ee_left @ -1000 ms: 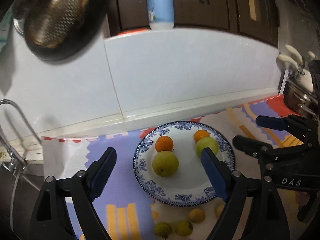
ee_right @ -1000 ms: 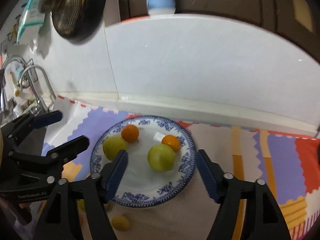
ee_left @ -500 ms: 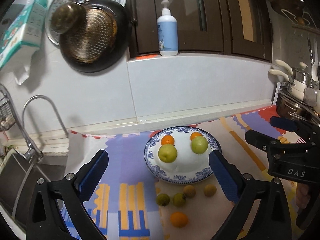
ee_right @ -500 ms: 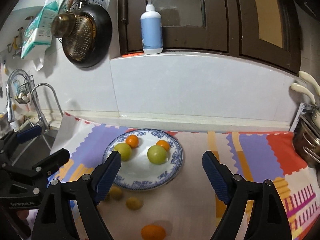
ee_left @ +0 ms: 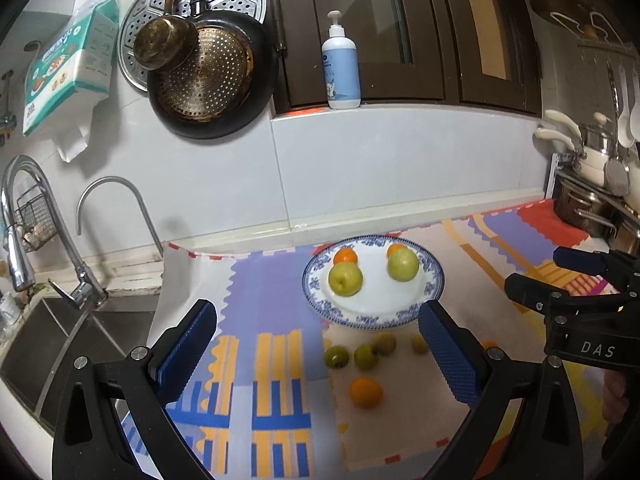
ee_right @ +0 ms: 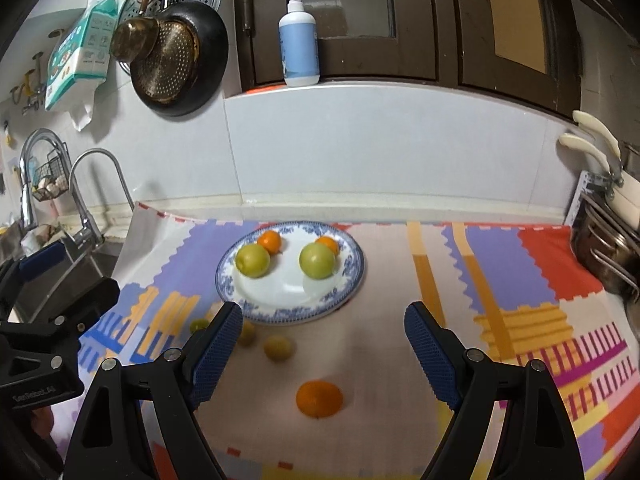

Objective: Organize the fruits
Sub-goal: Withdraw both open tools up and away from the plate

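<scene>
Fruits (ee_right: pixel 318 261): green, orange, some on plate (ee_right: pixel 356 276); both hand-held grippers (ee_right: pixel 323 334) spread apart, empty.

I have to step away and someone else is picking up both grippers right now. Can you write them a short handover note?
Left gripper: open, empty, jaws have just been opening.
Right gripper: open, empty, jaws have also just opened wider.
Blue-patterned plate: on the colourful mat, holding two green apples and two small oranges behind them.
Done: those four fruits are on the plate.
Left: in front of the plate, on the mat, lie a larger orange and about four small yellow-green fruits. They probably go on the plate next.
</scene>
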A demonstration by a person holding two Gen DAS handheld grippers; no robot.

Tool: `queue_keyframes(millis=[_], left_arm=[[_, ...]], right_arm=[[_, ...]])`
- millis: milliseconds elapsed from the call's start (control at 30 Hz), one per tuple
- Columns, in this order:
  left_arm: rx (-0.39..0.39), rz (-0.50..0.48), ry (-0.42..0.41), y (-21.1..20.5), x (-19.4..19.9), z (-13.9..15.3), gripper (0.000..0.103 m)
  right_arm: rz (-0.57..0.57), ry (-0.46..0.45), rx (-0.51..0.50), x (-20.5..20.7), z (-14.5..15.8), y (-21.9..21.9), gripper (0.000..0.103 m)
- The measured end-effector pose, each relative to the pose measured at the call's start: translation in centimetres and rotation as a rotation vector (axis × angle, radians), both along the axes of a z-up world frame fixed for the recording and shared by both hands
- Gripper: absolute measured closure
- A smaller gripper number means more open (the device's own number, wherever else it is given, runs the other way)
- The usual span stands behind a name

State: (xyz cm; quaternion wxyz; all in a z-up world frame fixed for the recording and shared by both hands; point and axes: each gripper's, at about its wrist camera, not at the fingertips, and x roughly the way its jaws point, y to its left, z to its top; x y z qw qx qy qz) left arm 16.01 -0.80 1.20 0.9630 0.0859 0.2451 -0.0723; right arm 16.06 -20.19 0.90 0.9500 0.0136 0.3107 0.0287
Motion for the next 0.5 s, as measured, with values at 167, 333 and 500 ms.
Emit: queue_keyframes(millis=[167, 333, 500], left_arm=[[-0.005, 0.005, 0.033, 0.6, -0.7, -1.1, 0.0], [0.005, -0.007, 0.077, 0.7, -1.2, -2.8, 0.0], [0.015, -0.017, 0.138, 0.8, -0.8, -4.7, 0.001]], right_arm=[[0.002, 0.025, -0.006, -1.2, -1.0, 0.5, 0.019], [0.011, 0.06, -0.011, -1.7, -2.2, 0.7, 0.019], [0.009, 0.112, -0.023, -1.8, -4.0, 0.7, 0.02]])
